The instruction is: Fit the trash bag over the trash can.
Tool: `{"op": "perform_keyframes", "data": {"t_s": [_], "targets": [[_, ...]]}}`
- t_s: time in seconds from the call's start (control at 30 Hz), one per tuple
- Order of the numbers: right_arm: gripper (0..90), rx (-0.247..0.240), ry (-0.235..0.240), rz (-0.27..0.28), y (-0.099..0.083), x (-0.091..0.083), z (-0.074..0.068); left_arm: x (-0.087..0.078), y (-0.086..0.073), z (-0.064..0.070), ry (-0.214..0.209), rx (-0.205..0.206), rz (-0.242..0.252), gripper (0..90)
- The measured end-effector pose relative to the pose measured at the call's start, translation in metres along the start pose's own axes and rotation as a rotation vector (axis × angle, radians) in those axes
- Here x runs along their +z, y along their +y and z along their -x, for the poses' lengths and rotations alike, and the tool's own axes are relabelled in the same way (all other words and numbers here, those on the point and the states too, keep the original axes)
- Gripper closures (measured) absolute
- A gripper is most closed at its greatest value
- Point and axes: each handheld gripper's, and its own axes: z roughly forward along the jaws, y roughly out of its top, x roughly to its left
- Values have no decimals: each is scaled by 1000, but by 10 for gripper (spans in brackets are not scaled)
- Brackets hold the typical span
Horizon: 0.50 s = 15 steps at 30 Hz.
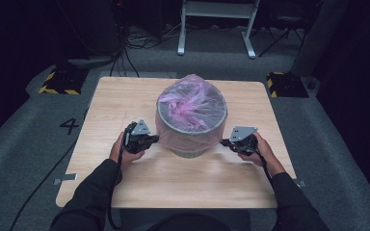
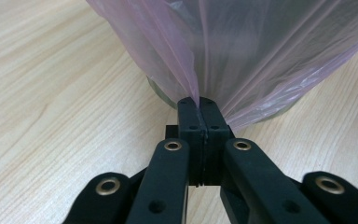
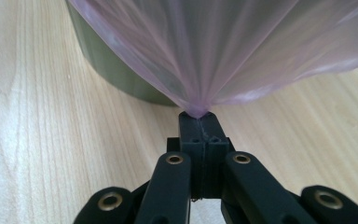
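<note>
A round grey bin stands mid-table, draped with a thin pink plastic bag that covers its top and hangs down its sides. My left gripper is at the bin's left side, shut on the bag's lower edge, which pulls taut from its tips. At the bin's right side my right gripper is shut on a pinch of the bag too. The bin's dark wall shows under the film in the right gripper view.
The wooden table has bare board on all sides of the bin. Black-and-yellow floor blocks sit beyond its far corners, and a white frame's legs stand behind. A cable trails off the left side.
</note>
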Motion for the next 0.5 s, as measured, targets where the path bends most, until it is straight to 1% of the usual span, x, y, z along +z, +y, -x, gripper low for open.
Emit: {"op": "perform_keyframes", "data": {"t_s": [0.03, 0.07, 0.1, 0.13, 0.17, 0.2, 0.23, 0.27, 0.3, 0.33, 0.37, 0.4, 0.43, 0.47, 0.5], "targets": [[900, 1, -1, -13, -1, 2, 0, 0, -1, 1, 10, -1, -4, 846], [900, 2, -4, -26, -2, 4, -1, -1, -1, 1, 27, -8, -5, 730], [900, 11, -6, -23, -3, 4, 0, -2, -2, 1, 32, -21, -6, 564], [900, 18, -1, -13, -4, 3, 0, -2, -2, 1, 32, -21, -6, 427], [900, 34, -6, -1, -5, 1, 1, -8, -2, 1, 45, -51, -5, 260], [900, 44, -11, 9, -6, -1, 2, -12, -3, 3, 57, -57, 10, 196], [900, 55, -8, 23, -7, -4, 3, -18, -3, 5, 67, -55, 33, 169], [900, 70, -7, 40, -8, -8, 4, -24, -4, 8, 76, -59, 57, 170], [853, 87, -9, 51, -9, -12, 6, -32, -5, 11, 96, -51, 78, 164], [766, 114, -10, 61, -12, -17, 7, -32, -5, 11, 96, -51, 78, 158], [728, 129, -10, 63, -13, -19, 8, -41, -7, 14, 120, -45, 96, 159], [690, 142, -7, 62, -16, -23, 8, -41, -7, 14, 120, -45, 96, 158], [628, 155, -9, 59, -19, -27, 9, -49, -11, 15, 118, -61, 104, 157], [575, 176, -8, 56, -22, -30, 10, -52, -13, 15, 121, -70, 101, 158], [534, 200, -4, 56, -25, -34, 11, -52, -13, 15, 121, -70, 101, 158]]}}
